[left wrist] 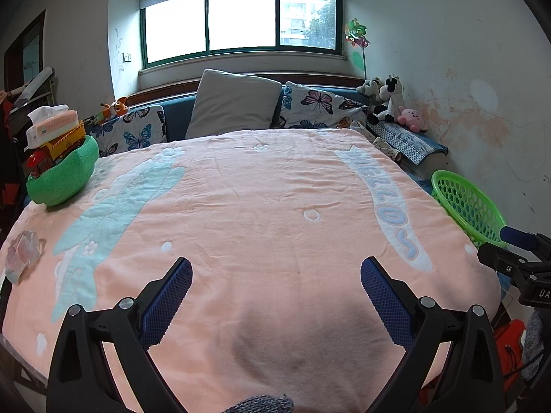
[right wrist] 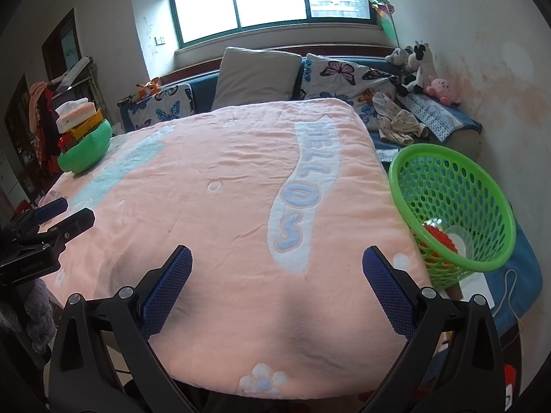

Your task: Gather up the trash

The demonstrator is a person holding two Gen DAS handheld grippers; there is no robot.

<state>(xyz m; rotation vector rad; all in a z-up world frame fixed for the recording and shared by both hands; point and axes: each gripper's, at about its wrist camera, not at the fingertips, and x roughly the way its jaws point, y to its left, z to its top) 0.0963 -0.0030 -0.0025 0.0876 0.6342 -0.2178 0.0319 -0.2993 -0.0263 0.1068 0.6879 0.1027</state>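
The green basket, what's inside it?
In the green basket, something red and bumpy lies at the bottom beside a pale, clear round piece. The basket wall covers part of both, so I can't tell what they are.

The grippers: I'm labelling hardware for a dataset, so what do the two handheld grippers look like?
The left gripper and the right gripper look alike: two fingers faced with dark blue textured pads, carried on matte black angular plastic arms with round silver bolt heads at the joints. Seen from the left wrist view, the right gripper's black body carries white lettering, cut off at the picture's edge. No cables show on either gripper.
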